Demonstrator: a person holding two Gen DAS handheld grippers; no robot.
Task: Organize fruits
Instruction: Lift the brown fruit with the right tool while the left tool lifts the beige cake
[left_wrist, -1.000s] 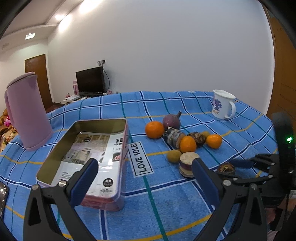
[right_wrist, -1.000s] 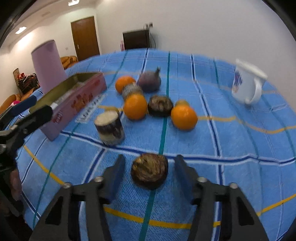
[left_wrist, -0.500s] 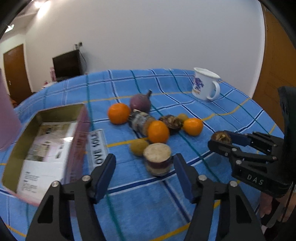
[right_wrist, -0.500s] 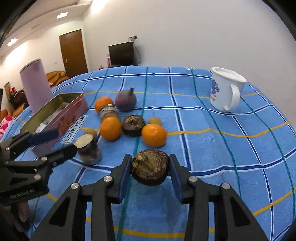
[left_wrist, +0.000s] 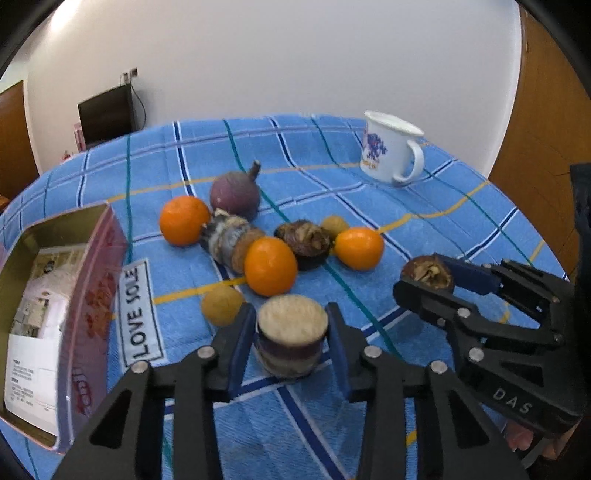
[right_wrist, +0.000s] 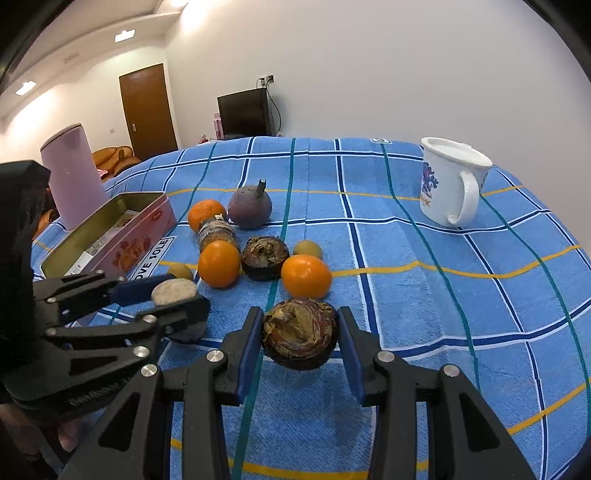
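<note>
Fruits: left gripper (left_wrist: 291, 334) jaws clamp the cut stump piece (left_wrist: 292, 334); right gripper (right_wrist: 300, 339) jaws clamp the brown husked fruit (right_wrist: 300, 338).

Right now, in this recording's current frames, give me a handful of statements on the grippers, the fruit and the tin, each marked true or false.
1. The left gripper brackets a flat-topped cylindrical piece. True.
2. The right gripper has a dark brown round fruit between its fingers. True.
3. The white mug lies on its side. False: it stands upright, handle toward the camera.
4. Three oranges already sit in the pink tin. False: the tin shows only printed paper; the three oranges lie on the blue cloth.
5. The purple stemmed fruit sits beyond the oranges, away from both grippers. True.
</note>
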